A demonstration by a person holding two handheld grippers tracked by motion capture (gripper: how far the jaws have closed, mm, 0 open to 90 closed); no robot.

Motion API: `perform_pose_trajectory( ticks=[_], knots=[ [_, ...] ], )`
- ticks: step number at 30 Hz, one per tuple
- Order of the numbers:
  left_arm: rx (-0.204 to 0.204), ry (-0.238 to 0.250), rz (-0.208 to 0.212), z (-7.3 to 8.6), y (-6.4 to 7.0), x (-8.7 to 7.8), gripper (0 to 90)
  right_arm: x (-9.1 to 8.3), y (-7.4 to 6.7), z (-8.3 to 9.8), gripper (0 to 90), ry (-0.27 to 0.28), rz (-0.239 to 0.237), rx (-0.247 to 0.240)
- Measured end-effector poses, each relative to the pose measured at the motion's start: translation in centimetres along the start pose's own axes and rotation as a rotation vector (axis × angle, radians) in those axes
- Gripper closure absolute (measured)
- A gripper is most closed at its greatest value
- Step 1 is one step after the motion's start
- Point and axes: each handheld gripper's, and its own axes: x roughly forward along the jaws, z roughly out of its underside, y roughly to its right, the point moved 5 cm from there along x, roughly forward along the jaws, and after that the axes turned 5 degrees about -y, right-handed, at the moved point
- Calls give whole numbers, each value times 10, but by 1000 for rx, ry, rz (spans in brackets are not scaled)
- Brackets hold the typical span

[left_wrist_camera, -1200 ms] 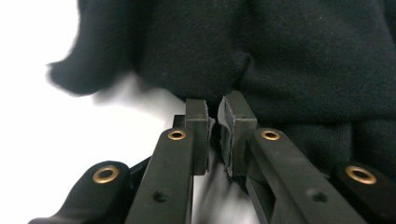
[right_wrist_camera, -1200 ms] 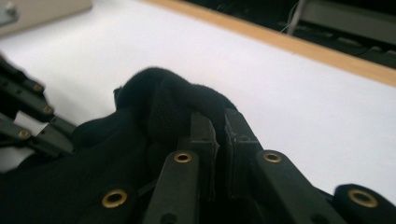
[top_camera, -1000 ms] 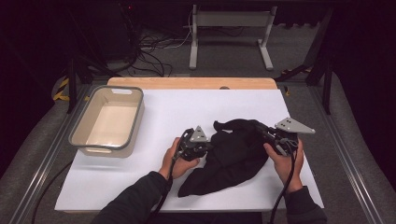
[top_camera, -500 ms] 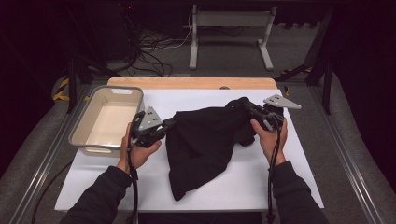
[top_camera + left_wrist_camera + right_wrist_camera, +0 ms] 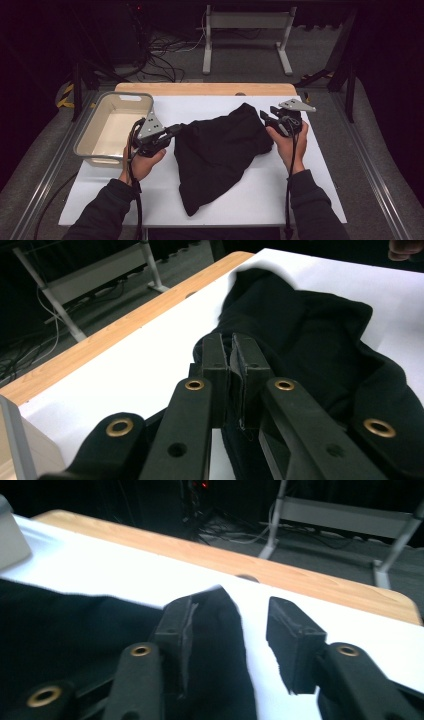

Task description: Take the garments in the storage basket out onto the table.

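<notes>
On the white sheet [image 5: 300, 185] that covers the table, we see a black cloth [image 5: 220, 150] spread out between the two grippers. It is soft, matte fabric, rumpled into broad folds, wide across the middle and narrowing to a loose tail near the table's front edge. In the left gripper view its surface looks thick and fleecy, with a rolled hem along the far side.

To the left stands a shallow beige bin [image 5: 85, 147] with rounded corners and smooth plastic walls, just beside the left hand. A strip of pale wooden tabletop [image 5: 210, 89] shows beyond the sheet, and behind it are a grey metal stand [image 5: 245, 30] and a tangle of cables [image 5: 165, 55] on the dark floor. Nothing lies between the cloth and either gripper.

The left gripper [image 5: 172, 131] has its jaws pressed together on the cloth's left edge; in the left gripper view the pads [image 5: 247, 367] pinch a fold of the fabric, which stretches away from them across the sheet.

The right gripper [image 5: 268, 118] sits at the cloth's far right corner. Its jaws have just been opening and now stand apart; in the right gripper view a point of the cloth [image 5: 220, 625] lies against the left pad, with a clear gap of white sheet before the right pad [image 5: 292, 630].
</notes>
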Motion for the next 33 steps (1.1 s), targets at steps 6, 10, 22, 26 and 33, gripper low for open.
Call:
perform_pose_trajectory(
  ticks=[6,10,22,26,33],
  knots=[
    [16,2,-4,2,4,-3,860,-24,-25,32,526,-33,-133,-37],
    [32,-5,-18,8,8,-3,860,-34,-62,63,527,-113,-269,-106],
    [29,0,-15,20,8,-6,862,-37,-135,96,512,-190,-416,-261],
    [33,1,-12,20,9,-6,863,-34,-155,90,507,-167,-452,-327],
    [34,-8,-14,22,8,-5,863,-18,-193,83,467,-181,-579,-360]
  ],
)
